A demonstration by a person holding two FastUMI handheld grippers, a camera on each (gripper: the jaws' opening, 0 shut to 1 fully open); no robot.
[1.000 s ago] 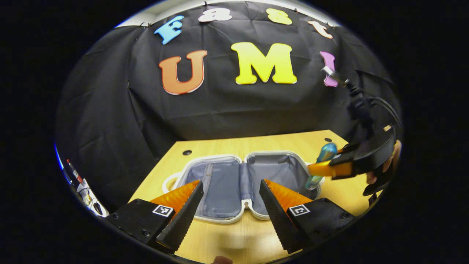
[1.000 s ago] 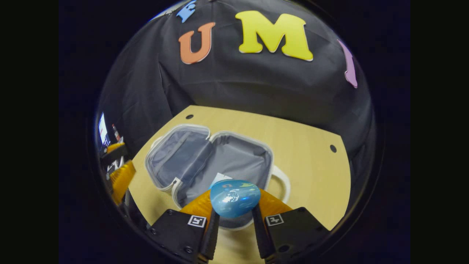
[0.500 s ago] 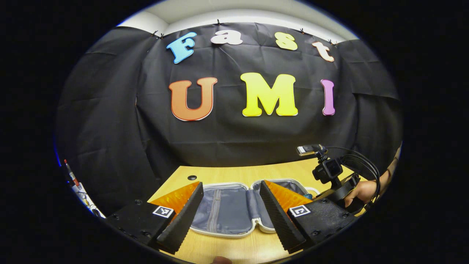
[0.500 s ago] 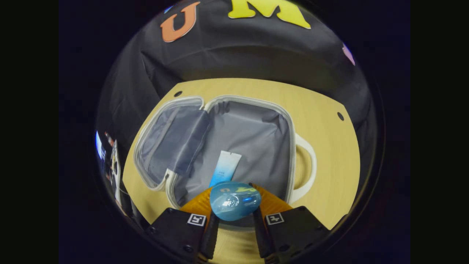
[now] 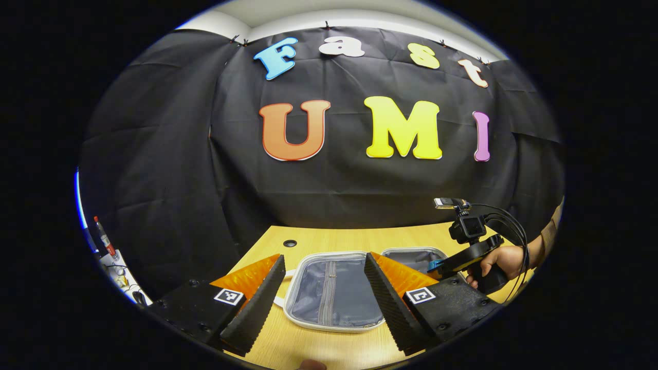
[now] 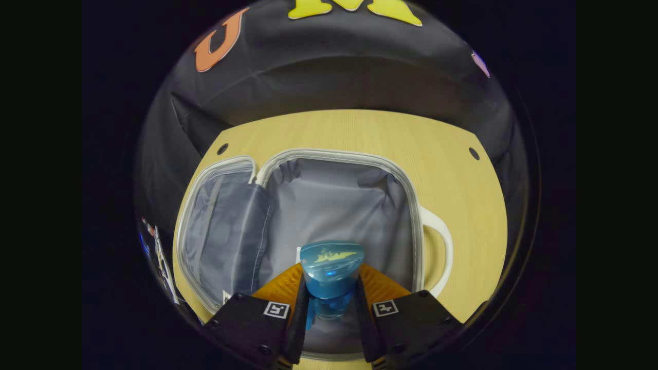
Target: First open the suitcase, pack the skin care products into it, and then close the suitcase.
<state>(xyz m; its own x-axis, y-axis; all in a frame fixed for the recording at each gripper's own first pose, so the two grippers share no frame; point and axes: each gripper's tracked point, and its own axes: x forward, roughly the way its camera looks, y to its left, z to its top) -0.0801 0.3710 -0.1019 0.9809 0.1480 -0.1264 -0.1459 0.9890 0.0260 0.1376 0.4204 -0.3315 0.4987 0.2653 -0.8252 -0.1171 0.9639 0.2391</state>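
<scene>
The small suitcase (image 6: pixel 411 205) lies open on the wooden table (image 6: pixel 360 128), grey lining up, with a white handle (image 6: pixel 437 246) on its right side. My right gripper (image 6: pixel 331 272) is shut on a blue bottle (image 6: pixel 331 259) and holds it low over the right half. A white corner of a tube (image 6: pixel 298 252) peeks out behind the bottle. In the left gripper view, my left gripper (image 5: pixel 324 262) stands open above the table in front of the suitcase's left half (image 5: pixel 334 293). To its right a hand (image 5: pixel 506 259) holds the right gripper (image 5: pixel 442 265) over the other half.
Two round holes (image 6: pixel 222 149) (image 6: pixel 474 153) mark the table's far corners, close to the black cloth wall. Beyond the table's left edge, a red pen (image 5: pixel 103 239) stands among small clutter. Bare table wood (image 5: pixel 329 349) runs in front of the suitcase.
My right gripper has come down with the blue bottle into the right half, and the bottle now covers most of the white tube. My left gripper has shifted left, staying open.
</scene>
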